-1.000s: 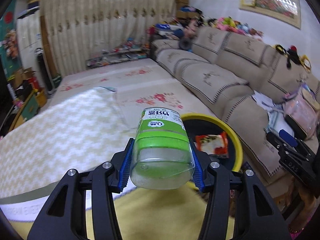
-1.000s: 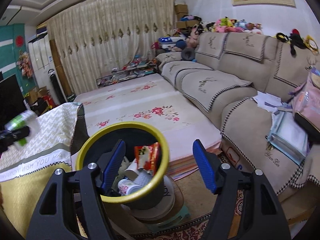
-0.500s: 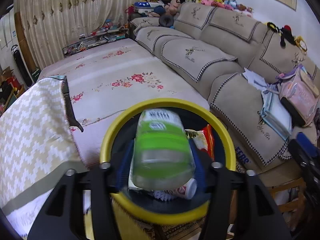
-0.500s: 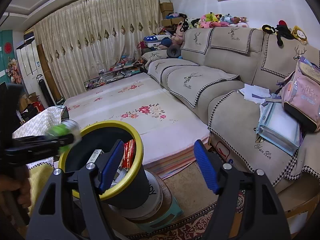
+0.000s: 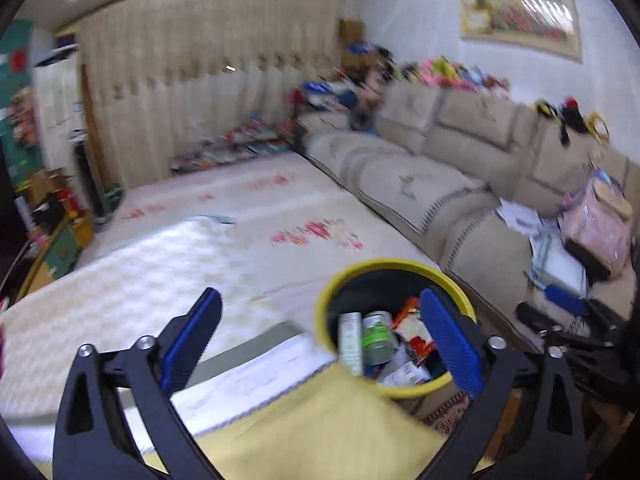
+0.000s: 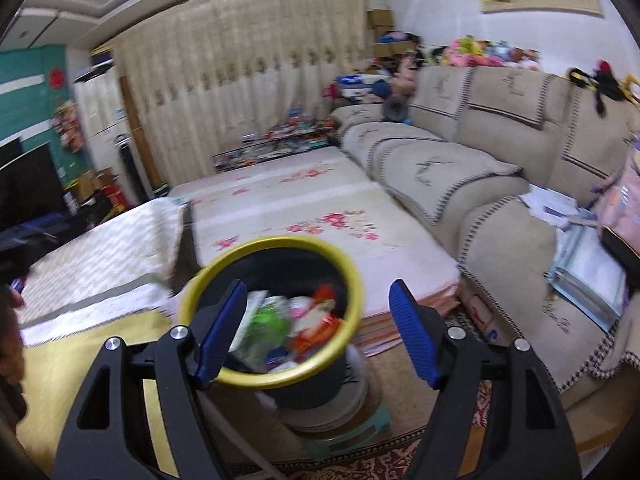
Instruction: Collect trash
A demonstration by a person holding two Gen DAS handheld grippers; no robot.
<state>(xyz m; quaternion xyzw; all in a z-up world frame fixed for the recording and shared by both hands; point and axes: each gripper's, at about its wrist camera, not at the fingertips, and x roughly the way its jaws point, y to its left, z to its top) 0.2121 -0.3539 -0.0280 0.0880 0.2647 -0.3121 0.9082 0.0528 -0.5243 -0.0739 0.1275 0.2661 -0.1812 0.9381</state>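
A black bin with a yellow rim stands beside the table, filled with trash. A clear bottle with a green label lies inside it, next to a red snack wrapper. My left gripper hangs above the table edge, up and left of the bin. Its jaws are opening wide and nothing is between them. My right gripper hovers over the near side of the bin, open and empty.
A beige sofa runs along the right, with papers and a pink backpack on it. A low platform with a floral mat lies behind the bin. The table carries a patterned cloth. The bin stands on a stack over a green stool.
The left gripper carried the green-labelled bottle over the bin, opened and let it drop in, then drew back and up. The right gripper shifted a little and stayed open.
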